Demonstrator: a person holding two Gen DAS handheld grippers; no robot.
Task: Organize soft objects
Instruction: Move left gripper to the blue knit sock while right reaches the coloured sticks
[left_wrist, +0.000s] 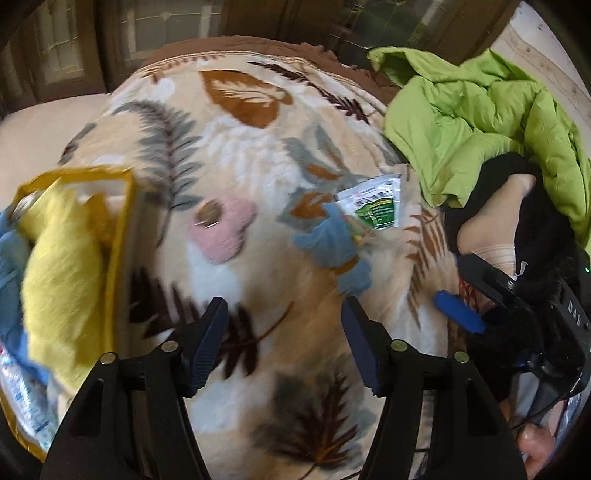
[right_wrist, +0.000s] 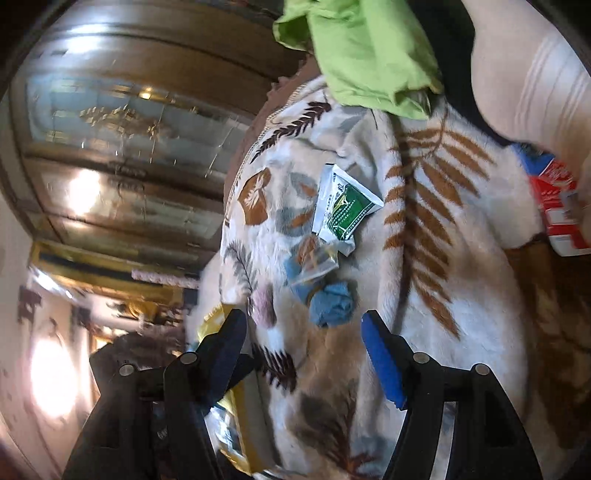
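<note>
Left wrist view: your left claw (left_wrist: 284, 321) hangs released over the leaf-print blanket (left_wrist: 229, 155), jaws wide apart w/ nothing between them. Blue cloth (left_wrist: 332, 247) is crumpled, soft-looking, lying on the blanket just beyond the claw's right finger, not touching it. At its far edge it meets a white-and-green sachet (left_wrist: 373, 203), lying flat. A pink patch w/ a round metallic disc (left_wrist: 208, 216) sits farther left on the blanket.

At the left edge you've got a yellow-rimmed bag (left_wrist: 122, 229), mouth open; a yellow cloth (left_wrist: 62, 266) fills it, w/ more blue fabric and a printed packet beside that. Blur there, so details unclear.

Green quilted jacket (left_wrist: 476, 114) is heaped far right, dark clothing below it. Your right claw (left_wrist: 458, 314) shows at the right edge.

Right wrist view: right claw (right_wrist: 306, 354) also released, empty, jaws spread. Same blue cloth (right_wrist: 332, 302) lies just ahead between the fingers, apart from both; a clear plastic wrapper (right_wrist: 314, 262) and the sachet (right_wrist: 343, 206) lie beyond it. A red-white-blue pack (right_wrist: 557, 199) sits at the right edge.
</note>
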